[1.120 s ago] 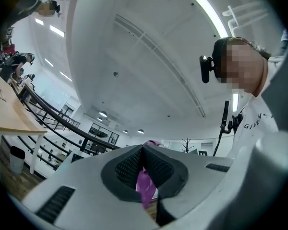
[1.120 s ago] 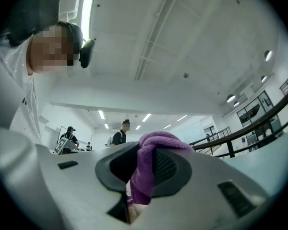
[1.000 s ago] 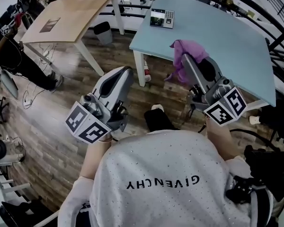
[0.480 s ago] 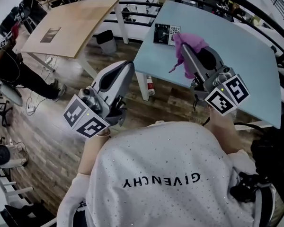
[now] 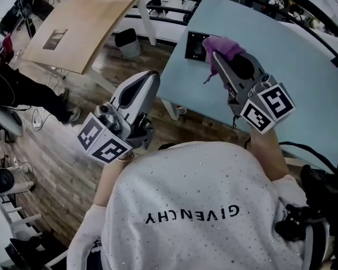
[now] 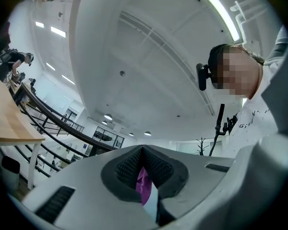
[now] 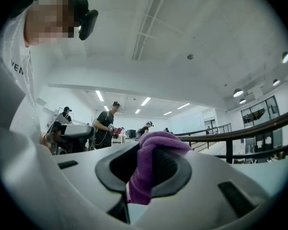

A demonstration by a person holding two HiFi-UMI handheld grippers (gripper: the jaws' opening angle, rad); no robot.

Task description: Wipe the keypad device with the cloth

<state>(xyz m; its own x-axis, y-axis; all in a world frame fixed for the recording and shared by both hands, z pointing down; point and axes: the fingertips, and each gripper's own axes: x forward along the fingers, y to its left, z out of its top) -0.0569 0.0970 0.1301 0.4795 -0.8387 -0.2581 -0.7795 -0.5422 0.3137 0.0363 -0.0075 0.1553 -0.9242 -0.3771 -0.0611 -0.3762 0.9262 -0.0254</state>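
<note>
Pinching the purple cloth [image 5: 227, 46] in my right gripper [image 5: 215, 56], I reached the keypad device [image 5: 192, 45] at twelve o'clock, judging pressing down came next, my left gripper [image 5: 151, 79] pressed together, idle.

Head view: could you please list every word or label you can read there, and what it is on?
"GIVENCHY": upside down here, on the back of the person's shirt.
Keypad device: print too small to read.
Left marker cube and right marker cube: patterns only, no words.
</note>
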